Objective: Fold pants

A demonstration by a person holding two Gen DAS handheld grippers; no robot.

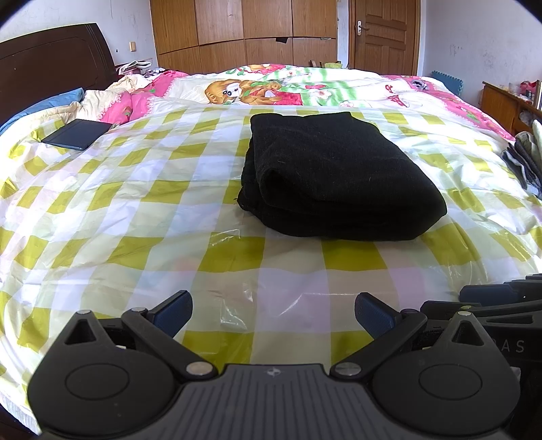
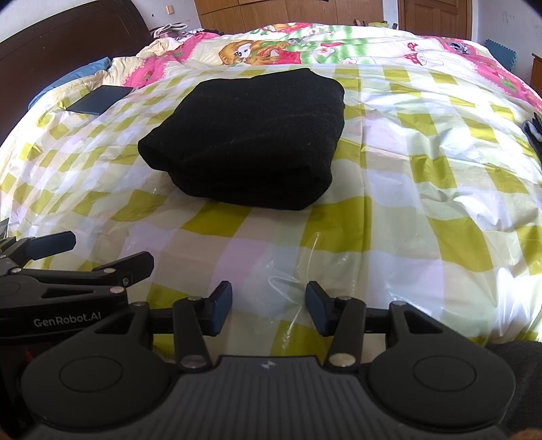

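The black pants [image 1: 335, 176] lie folded in a thick, compact bundle on the yellow-and-white checked plastic sheet [image 1: 135, 216] over the bed; they also show in the right wrist view [image 2: 250, 142]. My left gripper [image 1: 273, 313] is open and empty, low near the bed's front edge, well short of the bundle. My right gripper [image 2: 269, 309] is open and empty, beside it to the right. The left gripper also shows at the left of the right wrist view [image 2: 67, 267].
A dark tablet [image 1: 76, 133] lies on the sheet at the far left. A cartoon-print quilt [image 1: 271, 88] covers the far half of the bed. Grey clothing [image 1: 523, 159] sits at the right edge. A dark headboard [image 1: 50, 57] and wooden wardrobe [image 1: 244, 30] stand behind.
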